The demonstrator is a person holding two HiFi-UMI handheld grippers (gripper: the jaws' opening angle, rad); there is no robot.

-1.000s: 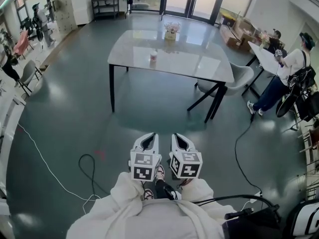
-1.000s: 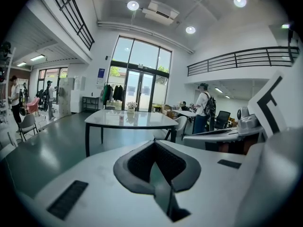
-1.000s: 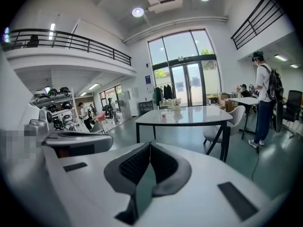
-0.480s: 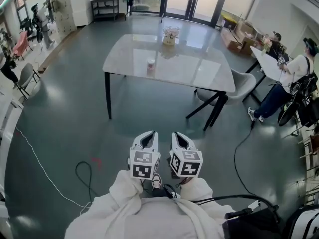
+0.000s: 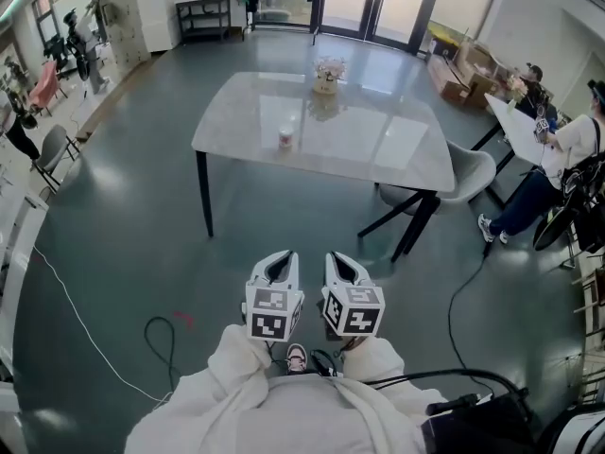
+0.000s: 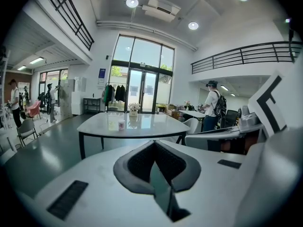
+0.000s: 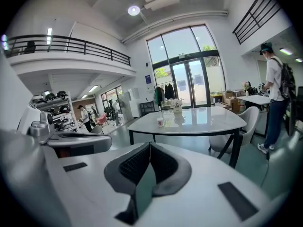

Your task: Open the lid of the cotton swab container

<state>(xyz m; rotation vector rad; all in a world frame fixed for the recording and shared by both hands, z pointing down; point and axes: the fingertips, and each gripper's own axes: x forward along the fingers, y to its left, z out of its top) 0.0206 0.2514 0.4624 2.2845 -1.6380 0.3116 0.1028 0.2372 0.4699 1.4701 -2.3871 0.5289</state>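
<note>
The cotton swab container [image 5: 285, 138] is a small pale tub with a pink band, standing on the near left part of a white table [image 5: 397, 154] well ahead of me. It also shows as a small tub [image 6: 121, 125] in the left gripper view and as a small tub [image 7: 160, 122] in the right gripper view. My left gripper [image 5: 281, 265] and right gripper [image 5: 344, 267] are held side by side close to my body, over the floor, far short of the table. Both are shut with nothing between the jaws.
A flower pot [image 5: 327, 76] stands at the table's far edge. A grey chair [image 5: 463, 173] is tucked at the table's right. Cables [image 5: 165, 343] lie on the grey-green floor. People [image 5: 567, 154] sit at a desk on the right; shelves and chairs line the left wall.
The table and the container have shifted slightly in the head view as I step closer. Both grippers keep the same place in front of my body and stay shut.
</note>
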